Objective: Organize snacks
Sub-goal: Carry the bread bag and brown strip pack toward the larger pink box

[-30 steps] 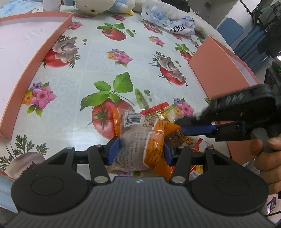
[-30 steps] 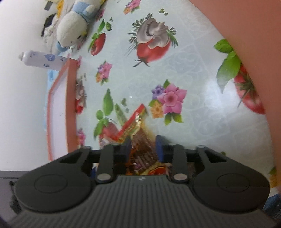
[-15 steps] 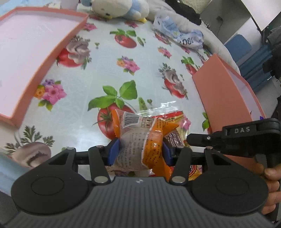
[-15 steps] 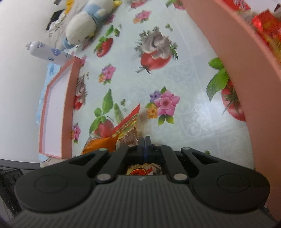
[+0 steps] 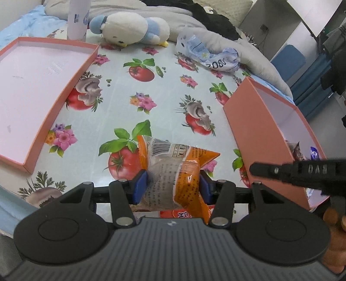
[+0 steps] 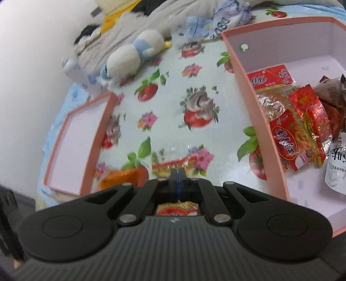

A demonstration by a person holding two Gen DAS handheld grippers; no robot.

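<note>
My left gripper (image 5: 172, 183) is shut on an orange-and-clear snack packet (image 5: 173, 164), its blue pads pressing both sides, lifted above the flowered tablecloth. My right gripper (image 6: 177, 175) pinches the thin edge of a red-and-gold snack packet (image 6: 173, 166); its pads look pressed together, though its jaws are opening slightly. That packet hangs blurred beyond the pads and shows again beneath them. In the left wrist view, the right gripper (image 5: 302, 170) is a black bar beside the tall pink box (image 5: 248, 121). The pink box (image 6: 255, 121) holds several red snack packets (image 6: 292, 129).
A shallow pink lid (image 5: 54, 112) lies open at the left; its rim (image 6: 97, 140) also shows in the right wrist view. A plush toy (image 5: 134, 28), a white bottle (image 5: 77, 17) and a crumpled plastic bag (image 5: 212, 56) sit at the table's far edge.
Both grippers have risen with their packets. The right gripper's pads closed onto the red packet, and it rolled so the pink box's inside now shows.
</note>
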